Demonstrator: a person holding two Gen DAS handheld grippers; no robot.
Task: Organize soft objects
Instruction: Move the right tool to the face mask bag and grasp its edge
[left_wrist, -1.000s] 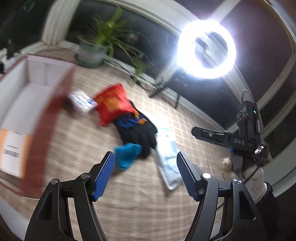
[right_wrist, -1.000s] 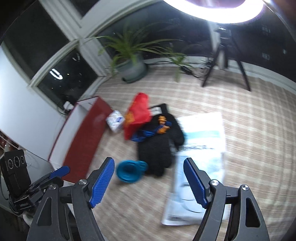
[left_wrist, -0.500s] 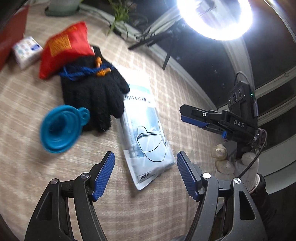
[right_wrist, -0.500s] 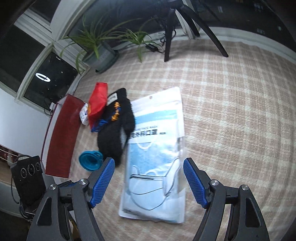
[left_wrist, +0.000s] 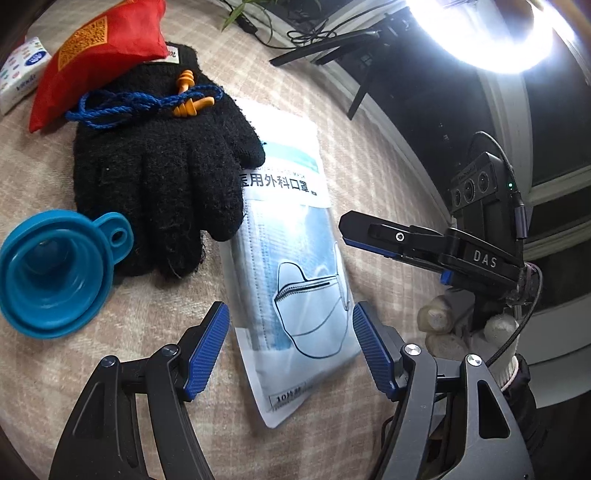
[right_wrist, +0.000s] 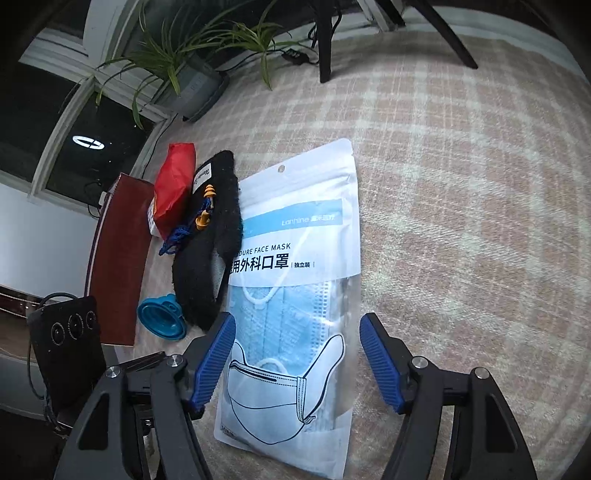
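— Where are you both sitting?

— My left gripper (left_wrist: 291, 347) is wide open, nothing in it, blue pads either side of the near end of the face mask pack (left_wrist: 291, 266). My right gripper (right_wrist: 297, 354) is just as wide, empty too, straddling the same pack (right_wrist: 295, 295).

— Edges? Room to move?

— The pack's left edge is tucked under the black glove (left_wrist: 159, 181); the blue cord (left_wrist: 129, 105) and orange earplugs (left_wrist: 190, 98) lie on the glove. The blue funnel (left_wrist: 51, 273) touches the glove's fingers. The red pouch (left_wrist: 99, 51) overlaps the cuff, with a tissue packet (left_wrist: 22, 74) beyond it. To the pack's right, open plaid cloth (right_wrist: 461, 184).

— And the room?

— Ring light (left_wrist: 491, 33) overhead, potted plant (right_wrist: 184, 70) by the dark window.
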